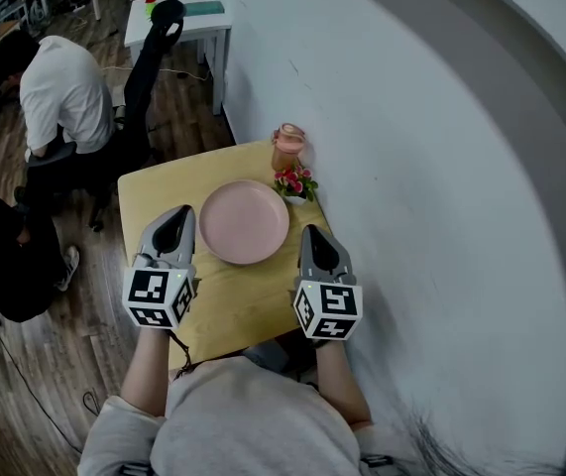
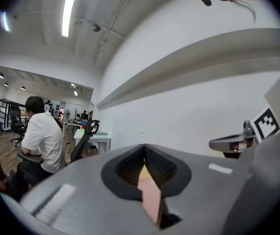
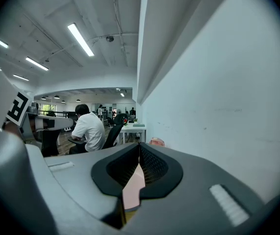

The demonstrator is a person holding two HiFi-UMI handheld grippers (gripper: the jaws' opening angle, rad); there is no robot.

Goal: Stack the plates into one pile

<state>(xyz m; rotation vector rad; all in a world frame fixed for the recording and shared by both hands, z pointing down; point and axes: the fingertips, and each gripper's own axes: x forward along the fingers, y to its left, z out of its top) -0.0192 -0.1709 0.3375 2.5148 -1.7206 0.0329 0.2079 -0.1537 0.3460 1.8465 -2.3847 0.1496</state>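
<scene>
A pile of pink plates (image 1: 244, 222) rests in the middle of a small yellow table (image 1: 154, 191); only the top plate shows plainly. My left gripper (image 1: 173, 214) hovers above the table just left of the pile, jaws shut and empty. My right gripper (image 1: 314, 234) hovers just right of the pile, its jaws also together with nothing in them. In the left gripper view the shut jaws (image 2: 144, 146) point level at the wall, and a sliver of pink plate (image 2: 151, 195) shows below them. The right gripper view shows its closed jaws (image 3: 139, 144) with pink plate (image 3: 131, 190) beneath.
A pink cup (image 1: 287, 147) and a small pot of flowers (image 1: 295, 183) stand at the table's far right corner, close to the white wall. A person in a white shirt (image 1: 59, 92) sits on an office chair to the far left. A white desk (image 1: 188, 18) stands beyond.
</scene>
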